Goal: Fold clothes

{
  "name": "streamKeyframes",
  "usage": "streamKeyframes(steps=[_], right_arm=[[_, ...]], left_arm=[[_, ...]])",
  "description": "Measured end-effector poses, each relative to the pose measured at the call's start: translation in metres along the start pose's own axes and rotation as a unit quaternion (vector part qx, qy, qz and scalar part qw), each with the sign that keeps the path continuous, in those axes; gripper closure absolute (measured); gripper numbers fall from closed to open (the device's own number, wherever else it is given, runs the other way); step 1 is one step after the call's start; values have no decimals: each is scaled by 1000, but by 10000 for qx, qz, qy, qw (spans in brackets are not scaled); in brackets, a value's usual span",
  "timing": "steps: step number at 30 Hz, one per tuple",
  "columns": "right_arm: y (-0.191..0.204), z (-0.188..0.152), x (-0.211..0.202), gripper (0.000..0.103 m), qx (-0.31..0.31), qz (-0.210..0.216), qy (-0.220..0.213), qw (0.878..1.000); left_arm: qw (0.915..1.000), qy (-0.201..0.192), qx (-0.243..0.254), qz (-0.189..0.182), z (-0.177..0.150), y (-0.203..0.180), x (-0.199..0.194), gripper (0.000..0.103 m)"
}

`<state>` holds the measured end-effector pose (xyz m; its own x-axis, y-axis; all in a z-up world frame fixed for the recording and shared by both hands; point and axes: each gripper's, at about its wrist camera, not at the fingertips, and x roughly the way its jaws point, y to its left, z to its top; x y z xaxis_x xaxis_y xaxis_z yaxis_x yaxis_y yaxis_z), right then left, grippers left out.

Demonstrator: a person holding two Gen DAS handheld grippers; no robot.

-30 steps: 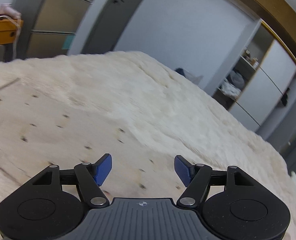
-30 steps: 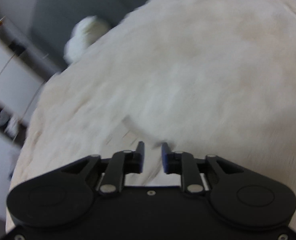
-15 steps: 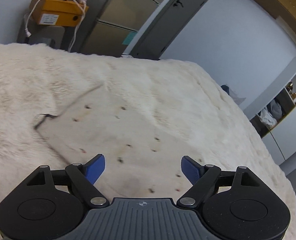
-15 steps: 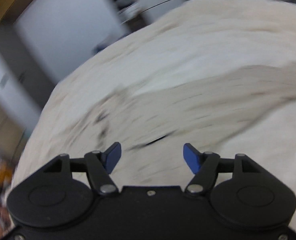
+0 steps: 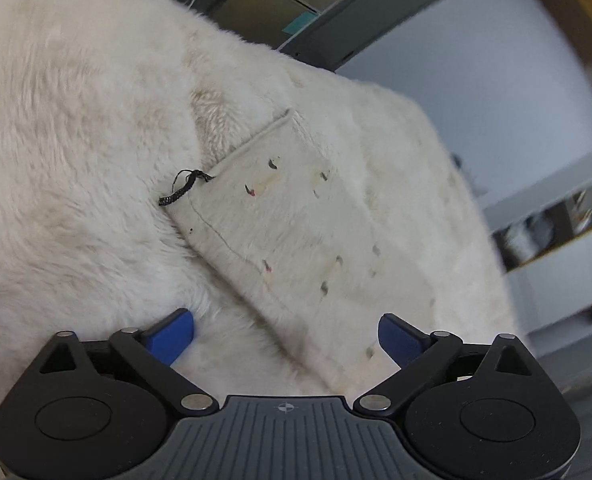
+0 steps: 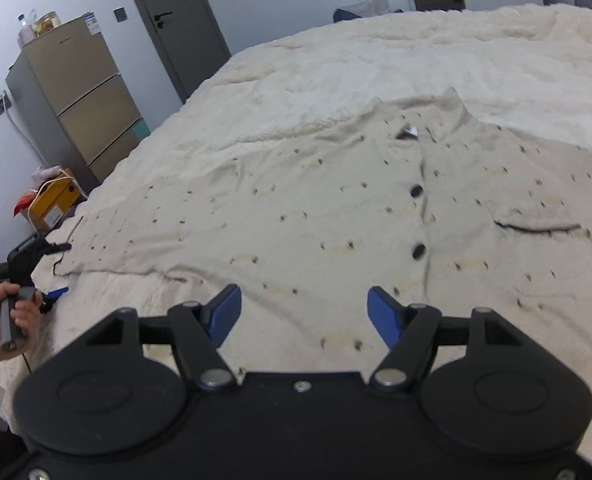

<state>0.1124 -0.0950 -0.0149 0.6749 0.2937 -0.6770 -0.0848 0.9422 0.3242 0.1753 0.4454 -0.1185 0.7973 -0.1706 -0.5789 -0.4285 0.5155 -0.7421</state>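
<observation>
Since half a second ago, the left gripper [image 5: 286, 334] has dropped low and close to the end of the garment's sleeve, and the right gripper [image 6: 304, 310], which was swinging in a blur, now gives a sharp view over the whole garment.

A cream, fuzzy button-front cardigan with small dark flecks [image 6: 336, 216] lies spread flat, front side up, on a bed covered by a shaggy off-white blanket [image 6: 376, 64]. Two dark round buttons [image 6: 417, 191] sit on its centre placket, a patch pocket [image 6: 536, 222] lies on one chest panel, and a small label [image 6: 407, 132] shows inside the collar. One sleeve [image 5: 280, 232] stretches out toward the bed's side edge, where a short black loose thread [image 5: 184, 188] curls off the cuff corner onto the blanket.

The left gripper hangs just above the blanket near that bed edge, its blue-padded fingers [image 5: 170, 336] spread wide with nothing between them; the sleeve lies ahead of them. The person's left hand [image 6: 4, 314] grips its handle. The right gripper hovers over the cardigan's lower hem area, its fingers also spread wide apart and empty.

Beyond the bed stand a grey-and-tan tall fridge [image 6: 76, 100], a dark grey door [image 6: 176, 20] and an orange box [image 6: 52, 204] on the floor.
</observation>
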Motion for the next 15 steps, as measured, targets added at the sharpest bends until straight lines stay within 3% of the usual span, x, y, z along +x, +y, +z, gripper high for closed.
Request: streamKeyframes(steps=[3,5,7,15], right_arm=[[-26,-7,-8,35,169,-306,84,9994],[-41,-13,-9,35,241,-513,110,9983],[-55,-23,-16,36,347,-640,170,9972],[-74,-63,-8,36,562,-784,479,9942]], left_arm=[[9990,-340,-266,-118,7,5,5,11],[9978,-577,-323,-21,9,5,9,30],[9977,-613,-262,109,8,1,10,37],[9976,-550,138,391,7,-6,13,41]])
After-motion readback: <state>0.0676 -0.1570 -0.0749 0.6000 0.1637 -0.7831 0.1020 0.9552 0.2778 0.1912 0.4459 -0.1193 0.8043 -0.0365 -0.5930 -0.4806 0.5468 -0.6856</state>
